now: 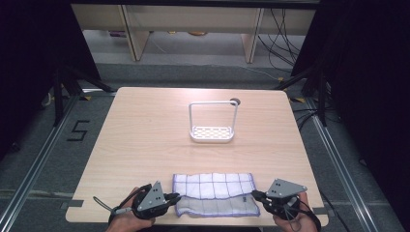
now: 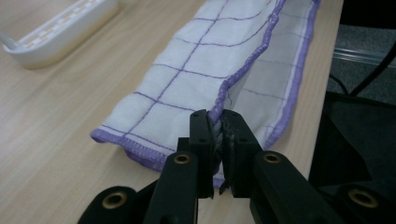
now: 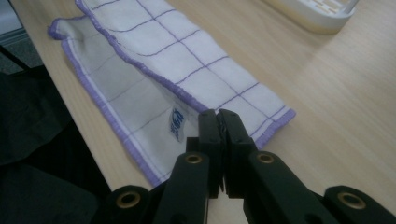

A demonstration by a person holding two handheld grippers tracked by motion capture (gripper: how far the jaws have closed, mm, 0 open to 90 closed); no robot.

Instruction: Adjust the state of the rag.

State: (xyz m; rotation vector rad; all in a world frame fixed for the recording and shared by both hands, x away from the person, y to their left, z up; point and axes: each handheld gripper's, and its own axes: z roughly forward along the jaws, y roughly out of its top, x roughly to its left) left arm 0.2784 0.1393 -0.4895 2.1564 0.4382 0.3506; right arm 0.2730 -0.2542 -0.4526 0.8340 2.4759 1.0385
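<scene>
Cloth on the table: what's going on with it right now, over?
Left gripper shut on cloth edge, right gripper shut on opposite end. Cloth folded, flat at near table edge. White rack beyond, well apart.

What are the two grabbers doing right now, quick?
Left gripper: shut, pinching the purple edge of the cloth.
Right gripper: shut, its tips at the cloth's other end; whether it pinches the cloth cannot be told.

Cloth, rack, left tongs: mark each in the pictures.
cloth (image 1: pixel 212 186): high view, middle of the folded top layer.
rack (image 1: pixel 212 133): high view, perforated white base.
left tongs (image 2: pixel 218 122): left gripper view, between the tips, shut on the cloth's purple hem.
</scene>
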